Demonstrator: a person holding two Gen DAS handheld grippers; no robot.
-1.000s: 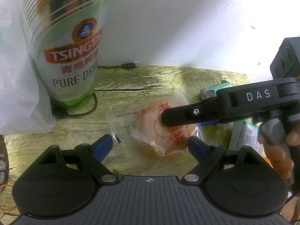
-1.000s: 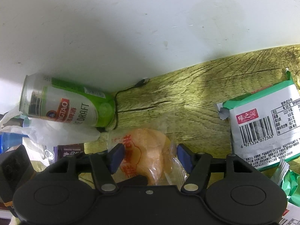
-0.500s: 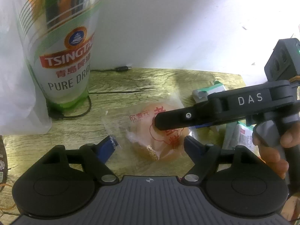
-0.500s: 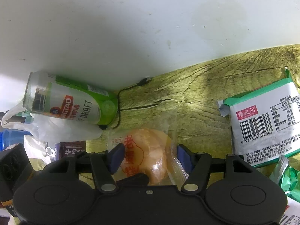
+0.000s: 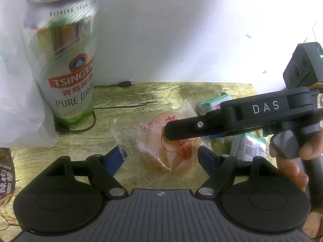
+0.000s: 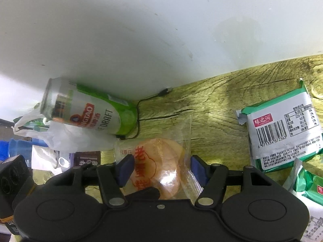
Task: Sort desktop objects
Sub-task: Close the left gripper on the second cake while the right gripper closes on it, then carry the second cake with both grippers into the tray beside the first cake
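Observation:
A round yellow cake in a clear packet with red print sits between the blue pads of my left gripper. Both pads touch the wrapper, so it is shut on the packet. From the right, one black finger of my right gripper reaches across the cake's top. In the right wrist view the same cake packet is held between the pads of my right gripper, which press its sides. The packet looks slightly raised off the wooden tabletop.
A tall green and silver beer can stands at the back left by a white plastic bag, with a black cable around its base. Green and white snack packets lie to the right. A white wall closes the back.
The left jaws narrowed from wide onto the cake packet. The left view then rose a little, so the can's top now shows. The right gripper kept its hold and place.

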